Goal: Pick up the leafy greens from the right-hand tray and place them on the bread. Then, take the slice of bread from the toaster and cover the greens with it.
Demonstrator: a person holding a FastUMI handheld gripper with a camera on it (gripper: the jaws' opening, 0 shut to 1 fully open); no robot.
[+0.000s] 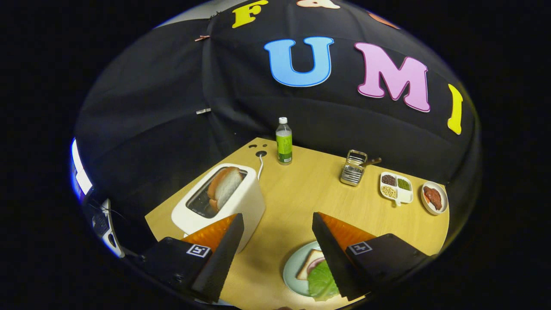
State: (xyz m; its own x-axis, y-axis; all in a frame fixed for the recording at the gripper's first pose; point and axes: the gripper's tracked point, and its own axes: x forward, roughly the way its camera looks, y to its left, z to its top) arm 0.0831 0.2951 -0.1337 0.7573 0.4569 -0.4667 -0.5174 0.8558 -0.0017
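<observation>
Two fingers of the gripper (pixel 275 224) stand wide apart with nothing between them but bare table (pixel 297 193) — a pale wood-grain top set against a booth wall of black cloth that rises behind it and folds round on the left. Just ahead of the left finger sits a white toaster (pixel 224 202), its slot open upward with a slice of bread (pixel 224 186) standing in it; a white cord runs from it to a hole in the table near the back edge. Beside the right finger, partly hidden by it, is a pale plate (pixel 295 269) holding a bread slice with the greens (pixel 322 282) lying on top of it. Well beyond the fingers a bottle (pixel 283 141) with a green label stands upright near the back of the table. To its right are a wire rack (pixel 353 168), then a white divided tray (pixel 396 187) with small heaps in its compartments, and just beside that a small dish (pixel 434 197) holding something reddish-brown. At the far left, off the table, a bright strip glows against the dark.
</observation>
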